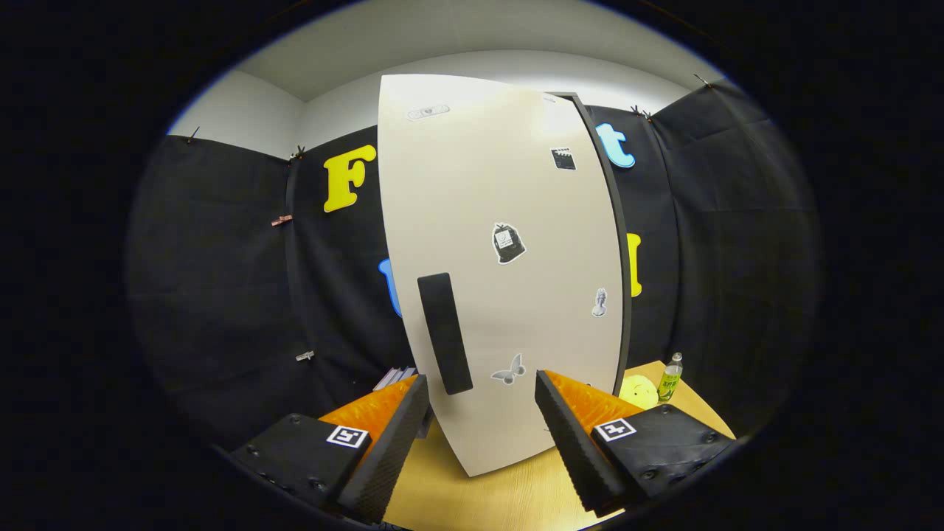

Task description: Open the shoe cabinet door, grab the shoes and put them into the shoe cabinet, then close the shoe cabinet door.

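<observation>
A tall white shoe cabinet door [509,243] with several small stickers stands on the wooden table [516,494], just ahead of my fingers. Its dark vertical handle [445,333] sits low on the door's left side, a little ahead of my left finger. The door lies flush against the cabinet's dark frame [616,243] on the right, so it looks closed. My gripper [483,391] is open with nothing between its fingers, and the door's lower part shows in the gap. No shoes can be seen.
A green-labelled bottle [670,377] and a pale yellow round thing [638,389] stand on the table to the right of the cabinet. Some thin flat items [394,377] lie behind my left finger. Black cloth walls close in all around.
</observation>
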Demonstrator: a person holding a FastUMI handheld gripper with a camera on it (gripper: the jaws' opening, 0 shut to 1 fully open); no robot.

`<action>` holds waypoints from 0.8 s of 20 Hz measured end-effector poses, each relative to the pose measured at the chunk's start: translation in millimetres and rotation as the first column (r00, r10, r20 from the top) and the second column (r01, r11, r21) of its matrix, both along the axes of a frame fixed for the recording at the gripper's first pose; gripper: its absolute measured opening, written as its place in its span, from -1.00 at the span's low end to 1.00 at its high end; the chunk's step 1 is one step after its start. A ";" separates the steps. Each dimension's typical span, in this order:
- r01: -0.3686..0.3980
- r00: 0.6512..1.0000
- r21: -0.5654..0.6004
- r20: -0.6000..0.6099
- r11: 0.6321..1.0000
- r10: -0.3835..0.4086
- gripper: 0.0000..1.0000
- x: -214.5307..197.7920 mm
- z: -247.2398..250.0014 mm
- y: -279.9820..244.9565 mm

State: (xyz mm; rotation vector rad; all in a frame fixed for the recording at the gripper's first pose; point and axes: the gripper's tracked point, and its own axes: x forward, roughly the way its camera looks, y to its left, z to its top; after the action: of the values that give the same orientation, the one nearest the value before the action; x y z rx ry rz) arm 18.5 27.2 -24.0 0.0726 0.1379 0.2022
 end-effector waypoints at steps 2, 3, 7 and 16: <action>-0.002 1.000 -0.008 0.000 1.000 0.002 0.91 -2.2 -0.9 1.3; -0.003 1.000 -0.013 0.003 1.000 0.003 0.91 -3.1 -0.5 1.4; -0.010 1.000 -0.023 0.018 1.000 0.010 0.91 -5.9 2.3 4.1; -0.007 1.000 -0.039 0.022 0.999 0.007 0.91 -4.0 2.9 0.6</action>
State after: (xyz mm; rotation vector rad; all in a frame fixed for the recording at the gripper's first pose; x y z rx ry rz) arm 14.5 27.8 -21.1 0.0316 0.1202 0.2072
